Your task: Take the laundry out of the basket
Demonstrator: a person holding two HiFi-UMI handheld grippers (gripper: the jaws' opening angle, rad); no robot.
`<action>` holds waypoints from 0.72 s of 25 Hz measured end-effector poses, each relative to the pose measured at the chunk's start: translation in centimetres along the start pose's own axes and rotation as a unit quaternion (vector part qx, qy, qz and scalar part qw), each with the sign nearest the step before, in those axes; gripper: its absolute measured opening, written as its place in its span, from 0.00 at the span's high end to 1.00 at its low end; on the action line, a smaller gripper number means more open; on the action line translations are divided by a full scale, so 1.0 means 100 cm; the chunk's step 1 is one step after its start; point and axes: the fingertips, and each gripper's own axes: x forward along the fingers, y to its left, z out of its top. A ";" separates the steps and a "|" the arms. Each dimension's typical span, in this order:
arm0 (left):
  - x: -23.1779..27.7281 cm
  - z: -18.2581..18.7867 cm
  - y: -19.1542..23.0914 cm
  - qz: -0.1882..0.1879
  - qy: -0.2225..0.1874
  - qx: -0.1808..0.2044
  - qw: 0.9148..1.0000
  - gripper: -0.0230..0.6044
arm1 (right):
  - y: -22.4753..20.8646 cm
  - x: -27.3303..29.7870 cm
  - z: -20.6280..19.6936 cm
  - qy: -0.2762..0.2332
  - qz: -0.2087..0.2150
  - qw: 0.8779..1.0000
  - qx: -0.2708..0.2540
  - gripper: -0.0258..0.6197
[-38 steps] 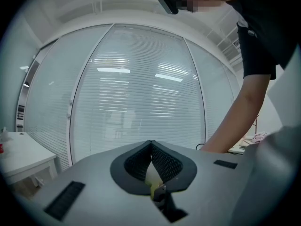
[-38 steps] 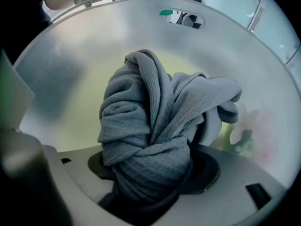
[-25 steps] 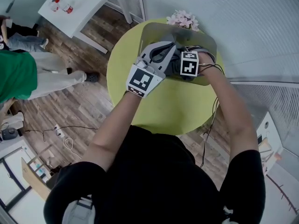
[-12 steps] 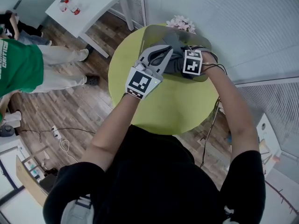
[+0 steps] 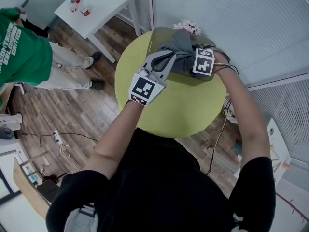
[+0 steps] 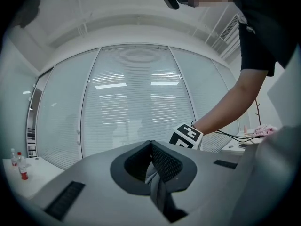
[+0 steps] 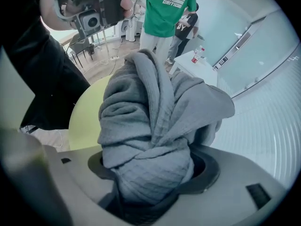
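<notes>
A grey cloth (image 5: pixel 179 50) hangs bunched above the grey basket (image 5: pixel 158 32), which stands at the back of the round yellow-green table (image 5: pixel 183 110). My left gripper (image 5: pixel 169 58) points level and is shut on a thin fold of the cloth (image 6: pixel 158 185). My right gripper (image 5: pixel 194 58) points steeply down from the right. Its jaws (image 7: pixel 153 173) stand wide around a thick twisted bundle of the cloth (image 7: pixel 150 117) and press on it. The left gripper (image 7: pixel 94 8) shows at the top left of the right gripper view, and the right gripper's marker cube (image 6: pixel 186 136) is in the left gripper view.
Pink flowers (image 5: pixel 188 25) lie behind the basket. A white table (image 5: pixel 101 6) with small bottles (image 5: pixel 82 8) stands at the back left. A person in a green shirt (image 5: pixel 24 47) stands on the wooden floor at the left. Cables (image 5: pixel 63 141) trail on the floor.
Both grippers have risen with the grey cloth, which now stands higher above the basket. The person in green has shifted toward the view's top left.
</notes>
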 end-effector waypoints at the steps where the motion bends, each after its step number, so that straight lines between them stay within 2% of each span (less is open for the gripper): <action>1: -0.003 0.000 -0.002 -0.002 -0.001 0.001 1.000 0.95 | 0.001 -0.005 0.000 0.002 -0.004 1.000 -0.001 0.42; 8: -0.024 0.010 -0.009 -0.027 -0.014 0.001 1.000 0.95 | 0.008 -0.040 0.008 0.021 -0.028 0.999 0.018 0.42; 18: -0.063 0.009 -0.026 -0.058 -0.024 -0.012 0.998 0.95 | 0.045 -0.065 0.028 0.026 -0.060 0.997 0.045 0.42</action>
